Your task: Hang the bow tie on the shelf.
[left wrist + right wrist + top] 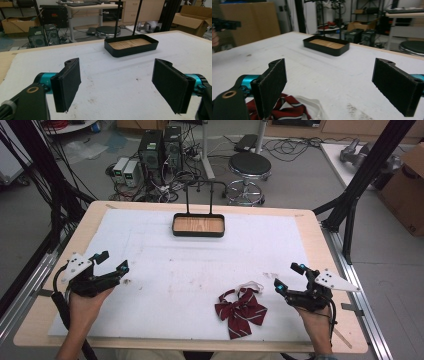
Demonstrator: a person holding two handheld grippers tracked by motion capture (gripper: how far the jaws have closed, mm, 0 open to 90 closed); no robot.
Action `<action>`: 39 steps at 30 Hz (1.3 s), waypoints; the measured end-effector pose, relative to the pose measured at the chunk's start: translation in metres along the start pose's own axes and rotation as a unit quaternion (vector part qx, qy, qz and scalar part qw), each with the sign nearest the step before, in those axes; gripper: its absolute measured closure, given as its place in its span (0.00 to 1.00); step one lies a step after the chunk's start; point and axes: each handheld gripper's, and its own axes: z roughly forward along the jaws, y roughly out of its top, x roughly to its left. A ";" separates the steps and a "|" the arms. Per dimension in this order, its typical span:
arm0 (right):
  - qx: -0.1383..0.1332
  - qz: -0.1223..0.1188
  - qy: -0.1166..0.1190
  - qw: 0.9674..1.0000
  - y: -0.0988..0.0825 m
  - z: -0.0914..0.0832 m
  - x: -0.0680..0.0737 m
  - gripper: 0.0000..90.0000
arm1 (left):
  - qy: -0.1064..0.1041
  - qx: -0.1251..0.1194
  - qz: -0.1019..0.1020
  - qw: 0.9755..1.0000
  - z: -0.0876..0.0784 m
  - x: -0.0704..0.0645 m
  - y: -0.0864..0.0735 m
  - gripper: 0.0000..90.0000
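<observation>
A dark red striped bow tie [240,311] with a white neck band lies on the white mat near the front edge, right of centre. Part of the bow tie [287,110] peeks out low behind the left jaw in the right gripper view. My right gripper [288,276] stands open just right of it, with nothing between its jaws [332,87]. My left gripper [111,261] is open at the front left of the mat, far from the tie, its jaws wide apart over bare mat [117,87]. A black tray [198,225] with a wooden floor and a tall handle sits at the back centre.
The tray [131,45] lies straight ahead of both grippers [326,45]. The white mat [200,270] covers most of the wooden table and bears faint stains. Beyond the far edge stand a black stool [249,167] and computer towers [161,147]. A black frame post [350,205] rises at the right.
</observation>
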 end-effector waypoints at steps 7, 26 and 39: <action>0.018 -0.030 0.060 0.998 -0.002 0.009 0.010 0.14 | -0.001 0.000 0.001 1.000 0.001 -0.001 0.000 0.26; 0.117 -0.059 0.196 0.972 -0.018 0.048 0.035 0.37 | -0.004 0.000 0.002 1.000 0.001 -0.002 0.001 0.26; 0.177 -0.095 0.221 0.955 -0.030 0.076 0.051 0.49 | -0.007 -0.003 0.000 1.000 0.000 -0.002 0.001 0.26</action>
